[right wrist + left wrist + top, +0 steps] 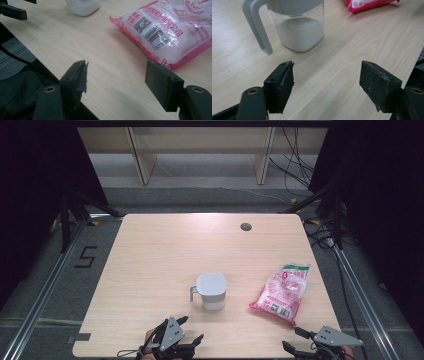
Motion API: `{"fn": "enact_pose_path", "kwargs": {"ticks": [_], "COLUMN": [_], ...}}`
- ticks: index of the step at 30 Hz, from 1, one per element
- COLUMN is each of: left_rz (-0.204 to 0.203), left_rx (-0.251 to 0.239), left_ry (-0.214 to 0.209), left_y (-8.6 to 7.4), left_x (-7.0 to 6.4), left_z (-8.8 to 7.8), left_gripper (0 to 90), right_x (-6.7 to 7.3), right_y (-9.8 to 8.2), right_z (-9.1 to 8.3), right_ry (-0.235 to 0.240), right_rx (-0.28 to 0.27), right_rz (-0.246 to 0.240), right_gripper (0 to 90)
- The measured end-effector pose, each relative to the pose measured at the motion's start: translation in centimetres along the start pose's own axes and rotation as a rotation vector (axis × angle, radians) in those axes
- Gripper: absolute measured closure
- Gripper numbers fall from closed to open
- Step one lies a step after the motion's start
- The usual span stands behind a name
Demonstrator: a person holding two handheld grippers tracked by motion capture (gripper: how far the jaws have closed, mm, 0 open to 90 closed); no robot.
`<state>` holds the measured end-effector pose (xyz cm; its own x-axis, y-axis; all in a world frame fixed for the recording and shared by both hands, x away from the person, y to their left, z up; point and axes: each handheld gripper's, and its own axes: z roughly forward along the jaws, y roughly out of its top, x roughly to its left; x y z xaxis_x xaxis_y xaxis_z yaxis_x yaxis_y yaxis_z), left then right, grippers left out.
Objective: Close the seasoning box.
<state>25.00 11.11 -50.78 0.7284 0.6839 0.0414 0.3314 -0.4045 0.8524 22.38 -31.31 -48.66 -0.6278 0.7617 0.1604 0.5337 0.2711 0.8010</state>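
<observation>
On the bench point(150, 265) the left hand-held gripper point(192, 330) sits at the near edge with its jaws spread wide and nothing between them; bare wood shows in the gap in the left gripper view. Just ahead of it, and a little toward the right hand-held gripper's side, stands a clear jug point(211, 291) with a pale grey lid and a grey handle point(258, 30). The jug is upright, apart from the jaws and untouched by them. In the left gripper view the jug point(299, 30) stands beyond the tip of the jaw at the left of that view, its handle on that same side, and white grains fill its lower part. The right hand-held gripper point(295, 340) is at the near right corner of the bench, its jaws likewise spread with only bench surface between them. Near ahead of it lies a pink and clear plastic bag point(282, 292), flat on the bench, with its near end just beyond the jaw tips and not touching them. In the right gripper view the bag point(170, 32) lies ahead of the jaw at the right of that view, barcode and printed label upward, white contents showing through. The bag and the jug stand apart from each other, the jug toward the left hand-held gripper's side.
</observation>
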Motion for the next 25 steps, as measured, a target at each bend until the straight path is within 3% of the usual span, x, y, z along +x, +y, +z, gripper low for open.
{"fn": "enact_pose_path", "kwargs": {"ticks": [1, 2, 4, 5, 6, 7, 10, 11, 12, 13, 14, 16, 18, 19, 21, 23, 25], "left_rz": [-0.029, -0.022, -0.048, -0.048, -0.021, -0.033, -0.049, -0.048, -0.050, -0.056, -0.050, -0.046, -0.053, -0.061, -0.070, -0.080, -0.074], "left_rx": [-0.022, -0.013, -0.024, -0.023, 0.007, -0.006, -0.011, -0.008, -0.010, -0.019, -0.004, -0.003, -0.007, -0.002, 0.000, -0.005, 0.007], "left_ry": [-0.008, 0.003, 0.008, 0.005, 0.012, 0.003, -0.005, -0.005, -0.004, -0.002, 0.007, 0.008, 0.007, 0.009, 0.009, 0.005, 0.013], "left_y": [-0.1, -0.2, -0.3, -0.4, -0.4, -0.4, -0.6, -0.6, -0.6, -0.6, -0.6, -0.6, -0.7, -0.7, -0.8, -0.9, -0.8], "left_x": [-0.3, -0.2, -0.4, -0.4, -0.2, -0.3, -0.5, -0.5, -0.5, -0.5, -0.5, -0.4, -0.3, -0.2, -0.1, -0.1, 0.1], "left_z": [0.2, 0.1, 0.1, 0.2, 0.1, 0.2, 0.3, 0.3, 0.3, 0.4, 0.3, 0.3, 0.3, 0.2, 0.3, 0.4, 0.3], "left_gripper": [27.0, 27.0, 27.0, 27.0, 26.9, 26.8, 26.8, 26.8, 26.7, 26.7, 26.7, 26.7, 26.6, 26.6, 26.6, 26.5, 26.5], "right_x": [-0.1, 0.2, 0.0, 0.0, 0.3, 0.0, 0.5, 0.2, 0.2, 0.2, 0.6, 0.4, 0.4, 0.6, 0.3, 0.6, 0.6], "right_y": [0.0, -0.1, -0.2, -0.3, -0.4, -0.4, -0.7, -0.7, -0.7, -0.8, -0.8, -0.9, -0.9, -1.0, -1.0, -1.1, -1.1], "right_z": [-0.1, -0.3, -0.2, -0.2, -0.4, -0.4, -0.6, -0.5, -0.5, -0.5, -0.7, -0.6, -0.7, -0.8, -0.9, -1.0, -1.1], "right_ry": [-0.008, 0.002, 0.015, 0.007, 0.007, 0.006, 0.008, -0.005, -0.005, 0.015, 0.011, 0.007, 0.010, 0.008, -0.005, 0.006, 0.004], "right_rx": [-0.013, 0.006, -0.010, -0.012, 0.010, 0.005, 0.022, 0.004, 0.011, 0.015, 0.023, 0.018, 0.019, 0.031, 0.022, 0.029, 0.036], "right_rz": [-0.035, -0.001, -0.035, -0.040, 0.003, -0.031, 0.021, -0.029, -0.032, -0.030, 0.007, -0.034, -0.034, -0.002, -0.039, 0.004, 0.002], "right_gripper": [34.2, 34.2, 34.1, 34.1, 34.0, 33.9, 33.7, 33.7, 33.6, 33.6, 33.6, 33.6, 33.6, 33.6, 33.6, 33.6, 33.6]}}
